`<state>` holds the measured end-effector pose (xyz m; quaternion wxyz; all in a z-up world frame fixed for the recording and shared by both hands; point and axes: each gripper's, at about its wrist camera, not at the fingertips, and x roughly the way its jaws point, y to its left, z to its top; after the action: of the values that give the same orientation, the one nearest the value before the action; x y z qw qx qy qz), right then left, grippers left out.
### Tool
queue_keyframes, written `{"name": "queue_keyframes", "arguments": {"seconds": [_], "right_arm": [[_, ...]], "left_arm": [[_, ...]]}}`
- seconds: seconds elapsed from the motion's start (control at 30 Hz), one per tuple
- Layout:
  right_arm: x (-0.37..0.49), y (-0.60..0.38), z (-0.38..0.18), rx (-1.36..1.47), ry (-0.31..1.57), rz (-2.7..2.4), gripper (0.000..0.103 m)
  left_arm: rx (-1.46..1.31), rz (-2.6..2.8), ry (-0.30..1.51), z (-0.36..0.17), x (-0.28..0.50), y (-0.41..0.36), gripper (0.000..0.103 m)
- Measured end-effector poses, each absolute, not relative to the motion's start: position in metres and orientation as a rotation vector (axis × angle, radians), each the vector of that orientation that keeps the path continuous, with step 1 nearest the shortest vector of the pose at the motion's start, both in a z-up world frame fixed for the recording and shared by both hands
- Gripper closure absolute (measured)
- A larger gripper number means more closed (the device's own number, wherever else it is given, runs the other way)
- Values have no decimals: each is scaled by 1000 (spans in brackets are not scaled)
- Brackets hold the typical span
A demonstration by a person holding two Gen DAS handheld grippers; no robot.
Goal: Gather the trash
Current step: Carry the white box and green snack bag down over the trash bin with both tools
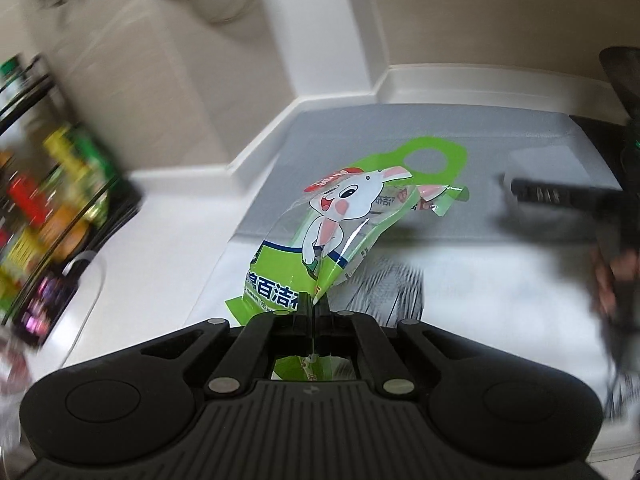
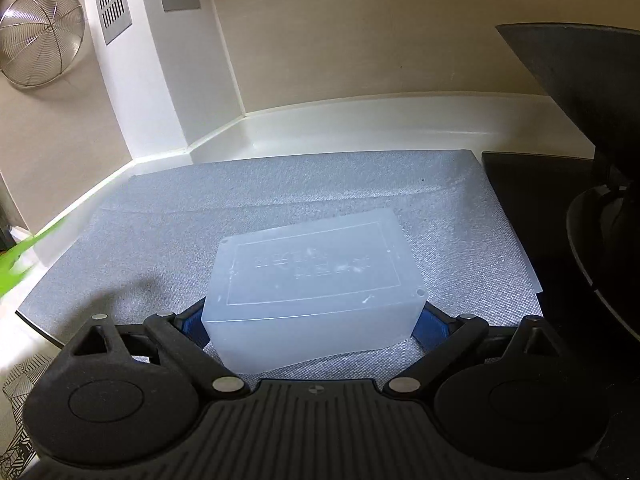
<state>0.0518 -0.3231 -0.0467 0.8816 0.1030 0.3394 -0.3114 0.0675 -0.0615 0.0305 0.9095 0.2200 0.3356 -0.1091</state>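
A green plastic wrapper point(image 1: 336, 232), printed with a cartoon rabbit and Chinese characters, is pinched at its lower edge by the left gripper point(image 1: 314, 308), whose jaws are drawn fully together on the film. The wrapper is held up clear of the white countertop point(image 1: 160, 248), with its looped hanging tab standing out against the grey mat point(image 1: 360, 136) behind (the surroundings are smeared by motion blur). A blurred rack of colourful packets point(image 1: 52, 200) is seen at the left edge.

In the right wrist view, a frosted translucent plastic box point(image 2: 312, 288) is set upside down on the grey mat point(image 2: 200, 208). It is straddled by the right gripper point(image 2: 312, 320), whose blue-padded fingers point(image 2: 430, 326) are spread wide against its two sides; whether the pads actually press on it cannot be told. A wire strainer point(image 2: 40, 36) is hung on the wall at upper left.
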Motion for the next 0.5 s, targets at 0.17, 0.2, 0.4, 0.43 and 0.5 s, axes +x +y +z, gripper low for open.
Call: {"name": "queue_keyframes", "arguments": {"seconds": [0.17, 0.2, 0.4, 0.43, 0.5], "right_arm": [[48, -326, -45, 241, 694, -637, 6], [46, -322, -44, 232, 702, -642, 6], [2, -261, -7, 200, 660, -475, 6], [-8, -248, 2, 188, 646, -437, 6], [-30, -224, 19, 178, 619, -365, 6]], "left_arm": [[415, -162, 686, 47, 6, 1, 103], [408, -152, 686, 49, -6, 11, 103], [342, -96, 706, 48, -50, 64, 103], [333, -92, 711, 46, -56, 70, 103], [315, -82, 719, 42, -66, 83, 103]]}}
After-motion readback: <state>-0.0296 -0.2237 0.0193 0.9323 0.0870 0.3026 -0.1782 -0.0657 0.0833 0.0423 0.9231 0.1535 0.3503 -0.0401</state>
